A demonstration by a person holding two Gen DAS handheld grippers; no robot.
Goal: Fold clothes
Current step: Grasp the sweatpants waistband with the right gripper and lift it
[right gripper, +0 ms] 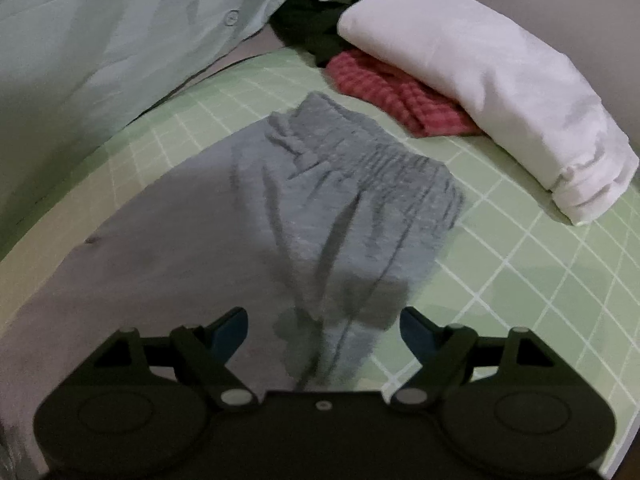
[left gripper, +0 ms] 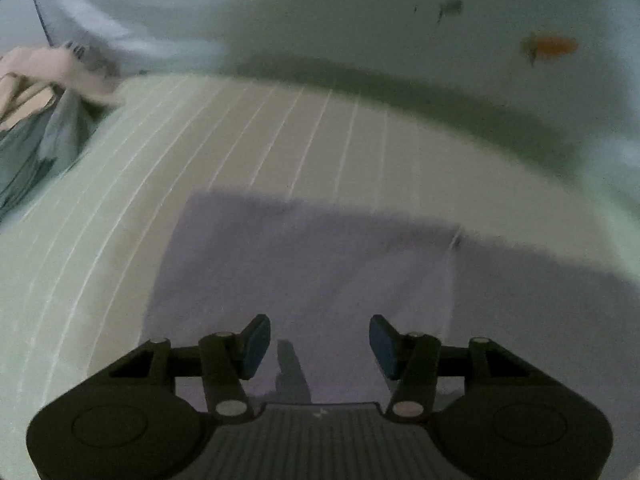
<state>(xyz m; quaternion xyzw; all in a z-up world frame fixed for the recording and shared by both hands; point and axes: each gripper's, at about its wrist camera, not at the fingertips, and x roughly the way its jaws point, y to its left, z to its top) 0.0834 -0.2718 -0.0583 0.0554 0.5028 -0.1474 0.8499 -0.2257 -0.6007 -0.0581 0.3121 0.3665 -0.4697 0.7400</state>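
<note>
On the green grid mat (right gripper: 520, 264) lie the grey shorts (right gripper: 344, 200), waistband at the far end and legs running toward the near edge. Under their left side lies a flat mauve cloth (right gripper: 132, 264), which the left wrist view shows spread smooth with a straight far edge.

The right gripper (right gripper: 324, 332) hangs over the near leg end of the shorts with its jaws spread wide; no fabric sits between the pads. The left gripper (left gripper: 320, 346) hangs over the cloth (left gripper: 304, 264), jaws parted, holding nothing.

Judged step: taking hold of the shorts for a fold.

- Lower the right gripper until one pad slides under the hem, then close on the full thickness of the leg, not the top layer alone.
- Avoid catching the cloth beneath; lift slightly and check that only grey fabric rises.
- Set the left gripper on the matching hem corner so both corners travel together.
- Carry the hem toward the waistband and align the edges before release.

Far right, a white bundle (right gripper: 480, 92) rests on a red garment (right gripper: 400, 96); keep the fold short of them.
</note>
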